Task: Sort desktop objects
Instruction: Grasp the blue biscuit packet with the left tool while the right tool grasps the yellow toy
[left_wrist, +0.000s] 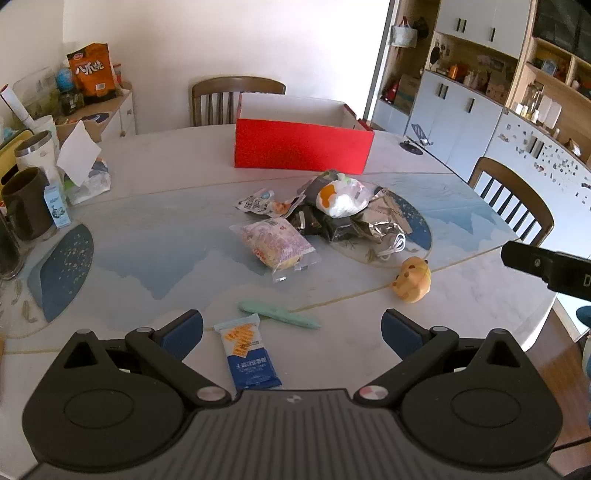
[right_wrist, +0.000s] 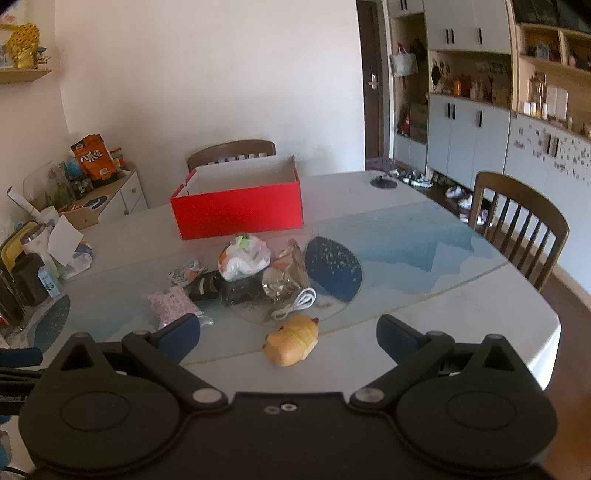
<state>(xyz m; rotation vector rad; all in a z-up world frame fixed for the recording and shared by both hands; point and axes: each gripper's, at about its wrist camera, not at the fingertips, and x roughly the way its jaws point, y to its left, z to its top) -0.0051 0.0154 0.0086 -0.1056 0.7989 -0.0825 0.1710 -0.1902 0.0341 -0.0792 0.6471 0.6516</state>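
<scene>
Both claws hover over the surface (left_wrist: 480, 266) and nothing has been picked yet, so by my read this is the opening step, choosing the first item.

Biggest thing first: one red box (left_wrist: 303, 147), open-topped, sitting at twelve o'clock on the far side, apparently empty though its floor is hidden. That looks like the likely bin.

In front of it, dead centre, one heap of packets (left_wrist: 340, 210), with a white-and-orange bag on top, dark and silvery wrappers beneath; I can't count those cleanly. At its eight o'clock edge, one pink snack bag (left_wrist: 277, 247). At five o'clock from the heap, one white cable (left_wrist: 393, 247), coiled and touching the wrappers.

Nearer us: one yellow bear toy (right_wrist: 293, 345), apart from the pile. One blue-and-white wafer packet (left_wrist: 247, 356). One mint-green pen (left_wrist: 277, 314), just beyond the packet at its one o'clock.

Two claws, then. The left claw (left_wrist: 291, 332) is spread wide, empty, with the wafer packet lying between its fingers but untouched. The right claw (right_wrist: 288, 338) is likewise spread wide and empty, the bear toy right between its tips.

Next move, I'd judge: either claw drops straight down and pinches what's beneath it. The flat packet calls for a low, careful scrape; the bear is rounder and the easier grab.
</scene>
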